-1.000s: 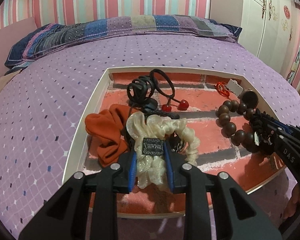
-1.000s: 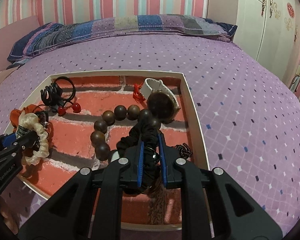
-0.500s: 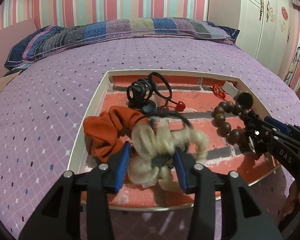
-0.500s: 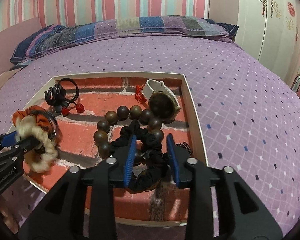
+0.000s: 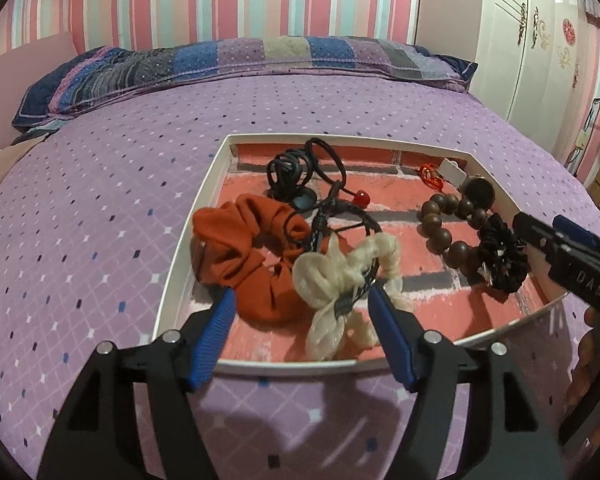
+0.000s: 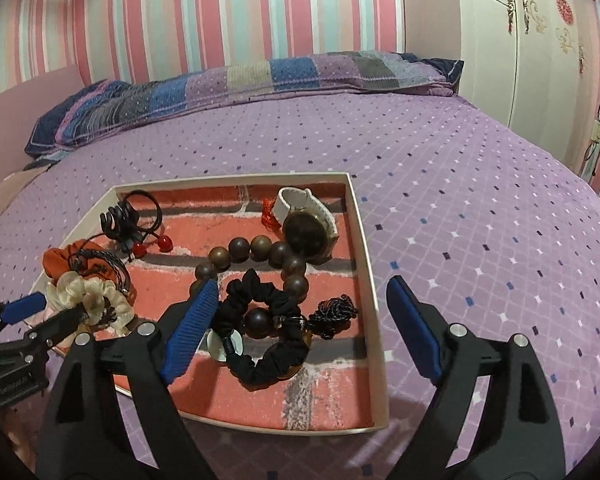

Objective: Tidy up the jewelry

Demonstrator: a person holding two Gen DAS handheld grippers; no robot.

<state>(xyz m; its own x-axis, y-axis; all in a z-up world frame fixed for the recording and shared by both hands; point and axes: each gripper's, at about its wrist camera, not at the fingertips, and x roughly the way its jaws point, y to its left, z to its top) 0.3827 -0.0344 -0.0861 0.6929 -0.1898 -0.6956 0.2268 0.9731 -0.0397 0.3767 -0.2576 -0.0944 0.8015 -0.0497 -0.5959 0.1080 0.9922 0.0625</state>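
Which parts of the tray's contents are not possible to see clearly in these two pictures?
- Left wrist view: label text on cream satin scrunchie, too small.
- Right wrist view: orange fabric scrunchie, mostly behind the cream one.
- Right wrist view: brown wooden bead bracelet, near side under black fabric scrunchie.

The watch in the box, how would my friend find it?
Look at the shallow white-rimmed tray with a brick-pattern floor, lying on the purple bed. In its far right corner lies the watch, beside the brown bead bracelet. It alone has a white strap and a round dark face.
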